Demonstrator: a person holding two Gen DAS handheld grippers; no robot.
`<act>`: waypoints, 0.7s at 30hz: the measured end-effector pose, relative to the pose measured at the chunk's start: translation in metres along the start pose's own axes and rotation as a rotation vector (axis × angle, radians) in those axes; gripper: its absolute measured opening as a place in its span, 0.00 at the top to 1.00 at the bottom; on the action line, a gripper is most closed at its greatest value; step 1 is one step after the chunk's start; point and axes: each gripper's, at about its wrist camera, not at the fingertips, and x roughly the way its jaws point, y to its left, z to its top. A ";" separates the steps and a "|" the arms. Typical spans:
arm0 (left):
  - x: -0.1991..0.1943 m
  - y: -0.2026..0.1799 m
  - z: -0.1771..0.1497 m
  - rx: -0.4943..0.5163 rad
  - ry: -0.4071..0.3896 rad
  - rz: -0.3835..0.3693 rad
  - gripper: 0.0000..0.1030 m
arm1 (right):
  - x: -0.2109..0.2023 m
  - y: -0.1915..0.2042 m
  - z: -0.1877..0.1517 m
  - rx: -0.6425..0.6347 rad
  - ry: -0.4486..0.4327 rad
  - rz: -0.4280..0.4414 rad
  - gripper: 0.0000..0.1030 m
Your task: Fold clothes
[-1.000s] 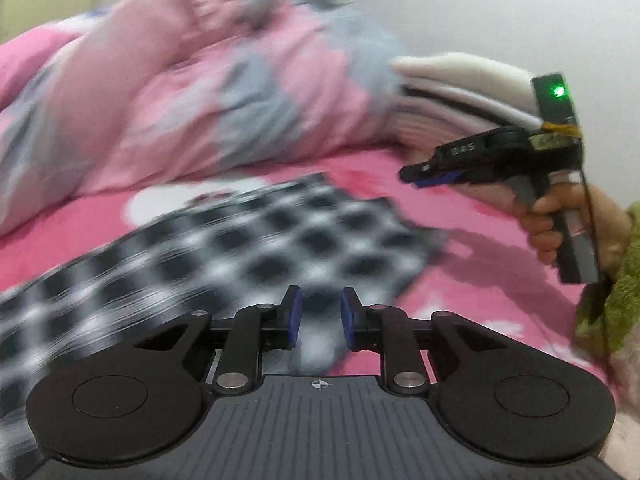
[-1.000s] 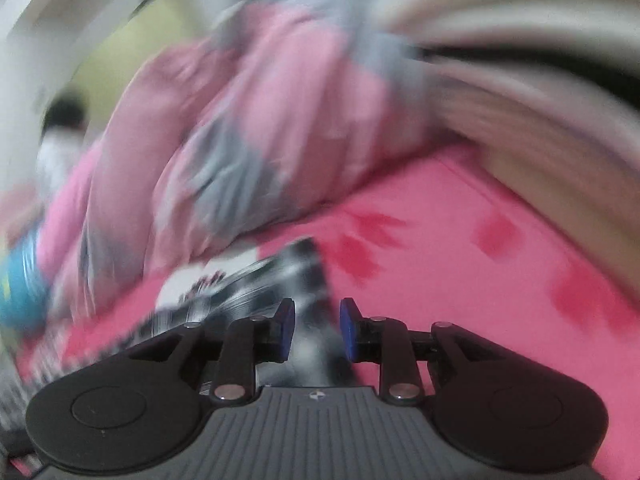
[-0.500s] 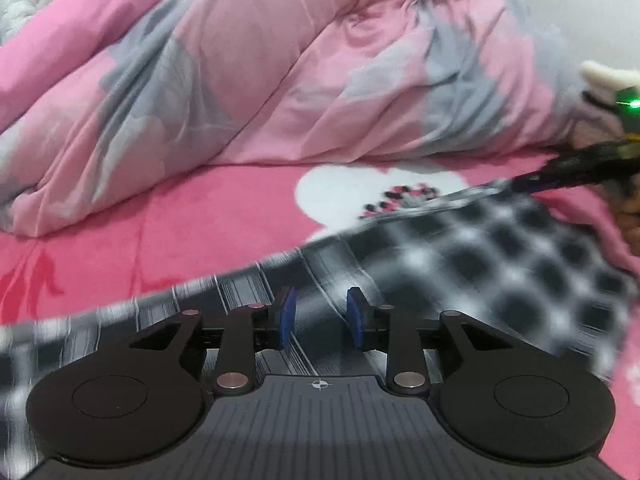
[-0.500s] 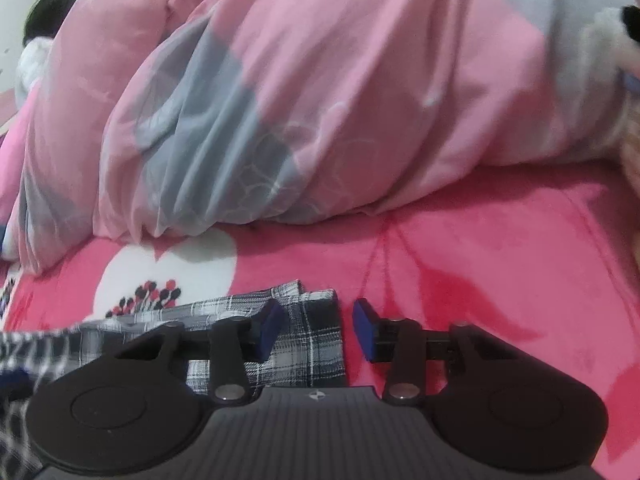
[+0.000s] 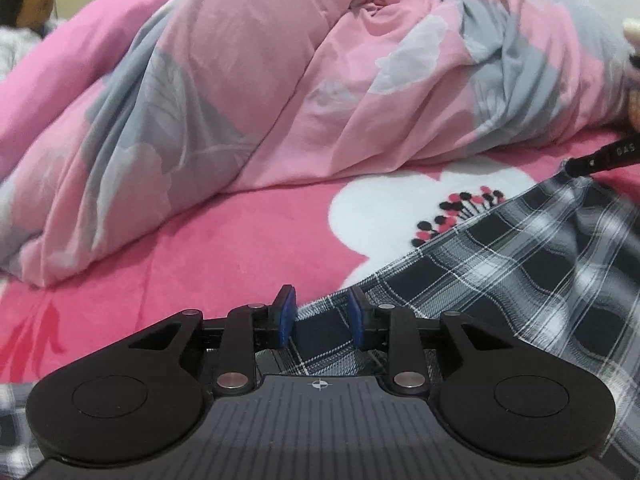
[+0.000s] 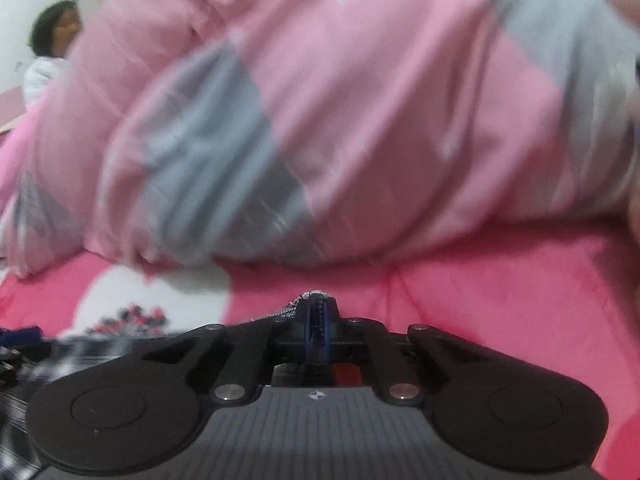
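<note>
A black-and-white plaid garment (image 5: 520, 280) lies spread on the pink bed cover, running from the right down to the lower left. My left gripper (image 5: 322, 320) hovers low over its near edge. Its blue pads stand apart with a strip of the plaid between them, and neither pad presses on it. My right gripper (image 6: 315, 320) is closing its jaws on the far corner of the plaid garment (image 6: 298, 305). Its pads meet with a bit of cloth pinched and poking out at the tips. In the left wrist view the right gripper (image 5: 572, 167) sits at that corner.
A bulky pink and grey duvet (image 5: 280, 100) is heaped along the back of the bed, just beyond the cloth. The pink bed cover (image 5: 200, 260) has a white flower print. A person (image 5: 24, 12) sits at the far left, behind the duvet.
The right gripper's jaws went from apart beside the plaid corner to shut on it. The left gripper swung left and lower along the garment's edge, and its pads stand slightly wider.
</note>
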 end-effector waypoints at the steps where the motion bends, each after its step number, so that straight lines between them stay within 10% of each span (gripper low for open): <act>1: 0.000 -0.002 0.000 0.014 -0.005 0.011 0.73 | 0.005 -0.003 -0.004 0.006 0.003 0.001 0.94; 8: -0.016 -0.007 0.005 0.038 -0.088 -0.014 0.73 | -0.036 0.014 0.010 -0.045 -0.069 -0.065 0.73; 16: 0.008 -0.037 0.005 0.153 -0.030 -0.013 0.72 | -0.006 0.092 -0.007 -0.297 0.156 0.202 0.78; 21: 0.012 -0.024 0.006 0.083 -0.021 -0.035 0.67 | -0.017 0.026 0.003 -0.140 0.088 -0.077 0.91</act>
